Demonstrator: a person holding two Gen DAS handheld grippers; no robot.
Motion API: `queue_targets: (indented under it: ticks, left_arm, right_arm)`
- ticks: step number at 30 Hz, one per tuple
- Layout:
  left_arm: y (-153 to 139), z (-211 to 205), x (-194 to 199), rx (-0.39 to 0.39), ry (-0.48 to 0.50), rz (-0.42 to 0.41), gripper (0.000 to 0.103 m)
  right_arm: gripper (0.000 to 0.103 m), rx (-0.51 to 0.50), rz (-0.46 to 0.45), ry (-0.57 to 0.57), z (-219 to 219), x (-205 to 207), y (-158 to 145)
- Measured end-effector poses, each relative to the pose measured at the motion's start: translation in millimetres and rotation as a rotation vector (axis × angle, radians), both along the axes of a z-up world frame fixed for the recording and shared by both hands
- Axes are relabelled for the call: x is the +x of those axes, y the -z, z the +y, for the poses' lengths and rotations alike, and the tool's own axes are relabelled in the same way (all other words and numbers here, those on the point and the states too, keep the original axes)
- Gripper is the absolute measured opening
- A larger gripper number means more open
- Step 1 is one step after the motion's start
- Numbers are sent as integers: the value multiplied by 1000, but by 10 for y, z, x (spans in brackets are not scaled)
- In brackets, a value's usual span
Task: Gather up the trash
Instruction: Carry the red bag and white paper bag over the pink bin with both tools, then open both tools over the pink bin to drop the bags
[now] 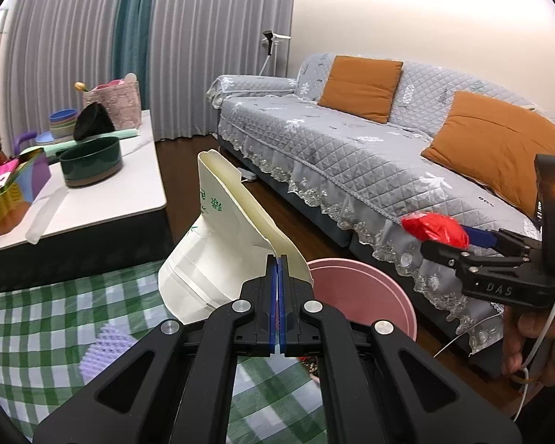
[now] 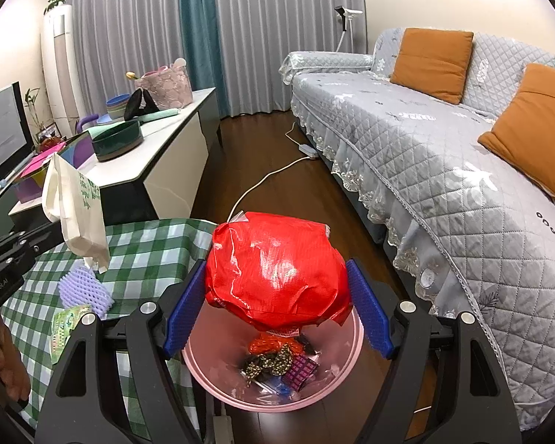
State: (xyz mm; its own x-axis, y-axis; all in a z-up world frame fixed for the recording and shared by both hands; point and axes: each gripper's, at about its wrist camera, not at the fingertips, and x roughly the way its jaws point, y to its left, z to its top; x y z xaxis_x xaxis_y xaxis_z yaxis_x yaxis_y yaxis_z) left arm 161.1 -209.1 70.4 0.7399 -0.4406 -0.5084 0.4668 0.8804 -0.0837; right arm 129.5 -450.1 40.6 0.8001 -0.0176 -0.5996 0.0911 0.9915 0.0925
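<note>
My left gripper (image 1: 277,259) is shut on the edge of a white paper bag (image 1: 218,244) with green print, held up over the table's edge. The right wrist view shows the same paper bag (image 2: 77,207) hanging from the left gripper (image 2: 53,231) at far left. My right gripper (image 2: 277,307) is shut on a crumpled red plastic bag (image 2: 277,270), its blue pads (image 2: 187,307) pressing both sides. This red bag (image 1: 436,229) hangs above a pink bin (image 2: 357,336) on the floor, which holds several scraps. The pink bin (image 1: 362,296) sits just right of my left fingers.
A green checked tablecloth (image 2: 148,251) carries a purple foam net (image 2: 85,288) and a green wrapper (image 2: 64,329). A grey sofa (image 2: 425,148) with orange cushions runs along the right. A low white table (image 2: 159,148) with bowls stands behind. A white cable (image 2: 262,181) crosses the floor.
</note>
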Motion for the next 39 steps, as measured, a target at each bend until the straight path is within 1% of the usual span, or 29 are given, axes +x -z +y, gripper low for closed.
queue_targets:
  ticks: [15, 18, 24, 28, 31, 32, 33, 34, 35, 36, 37, 39]
  left_arm:
    - [105, -362, 54, -30, 84, -7, 0]
    - [152, -414, 68, -25, 103, 1, 0]
    - [216, -487, 95, -42, 137, 22, 0]
    - [267, -556, 129, -55, 160, 37, 0]
    - [334, -608, 199, -79, 188, 71, 1]
    - [374, -629, 233, -82, 194, 92, 10]
    - [451, -658, 302, -73, 198, 138, 20]
    - [485, -658, 317, -64, 184, 146, 35]
    - [514, -638, 326, -58, 156, 143, 36]
    - [542, -598, 344, -71, 139, 152, 36]
    - [567, -558, 364, -90, 134, 170, 36]
    - [582, -510, 372, -96, 119, 177, 36]
  right_arm:
    - [74, -6, 10, 37, -200, 57, 145]
    - [74, 3, 11, 46, -255, 58, 161]
    - [74, 13, 27, 51, -297, 102, 230]
    - [74, 15, 25, 43, -274, 133, 225]
    - [76, 14, 46, 27, -252, 171, 255]
    - [78, 8, 57, 26, -241, 183, 276]
    - [81, -2, 68, 29, -235, 192, 302]
    - [84, -6, 71, 35, -241, 191, 318]
    - [84, -5, 73, 37, -250, 191, 325]
    - [84, -2, 78, 39, -264, 194, 335]
    - [84, 0, 82, 45, -283, 195, 338]
    - [85, 10, 82, 57, -316, 192, 342]
